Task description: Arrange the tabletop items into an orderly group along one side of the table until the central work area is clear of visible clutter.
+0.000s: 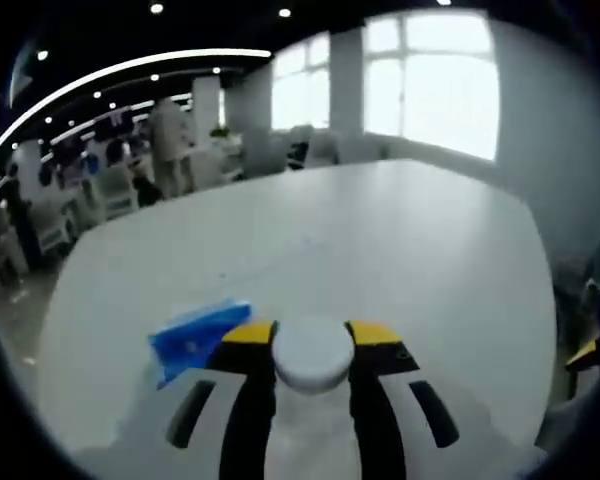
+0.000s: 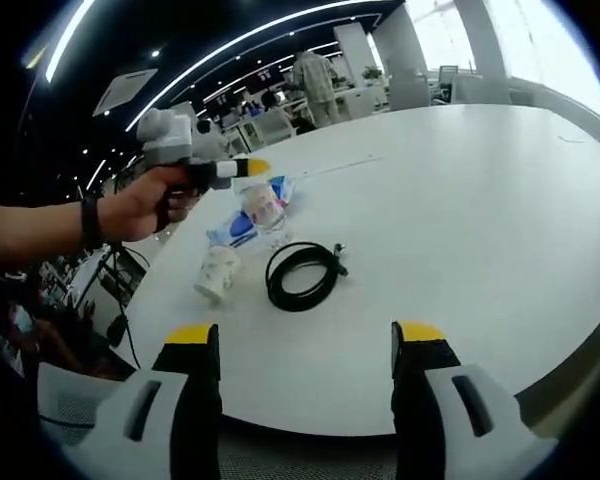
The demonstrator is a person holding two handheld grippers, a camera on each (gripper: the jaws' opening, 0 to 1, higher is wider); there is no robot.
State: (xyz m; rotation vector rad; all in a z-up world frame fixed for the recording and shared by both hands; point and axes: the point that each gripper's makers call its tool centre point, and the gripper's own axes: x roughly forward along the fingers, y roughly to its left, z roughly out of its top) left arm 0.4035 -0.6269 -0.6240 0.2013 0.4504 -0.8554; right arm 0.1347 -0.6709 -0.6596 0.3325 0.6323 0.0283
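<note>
My left gripper (image 1: pixel 312 335) is shut on a white bottle (image 1: pixel 312 358) with a round white cap, held upright between the yellow-tipped jaws. Beside it on the left lies a blue packet (image 1: pixel 195 338). In the right gripper view a hand holds that left gripper (image 2: pixel 242 168) over the bottle (image 2: pixel 263 205), which has a colourful label, near the table's far left side. The blue packet (image 2: pixel 242 228), a paper cup (image 2: pixel 217 272) on its side and a coiled black cable (image 2: pixel 302 272) lie close by. My right gripper (image 2: pixel 305 335) hangs open before the table's near edge, with nothing between its jaws.
The round white table (image 2: pixel 480 200) stretches bare to the right and far side, and its top (image 1: pixel 380 230) is also bare ahead of the bottle. Desks, chairs and people stand in the background (image 2: pixel 315 75). Bright windows (image 1: pixel 440 80) lie beyond the table.
</note>
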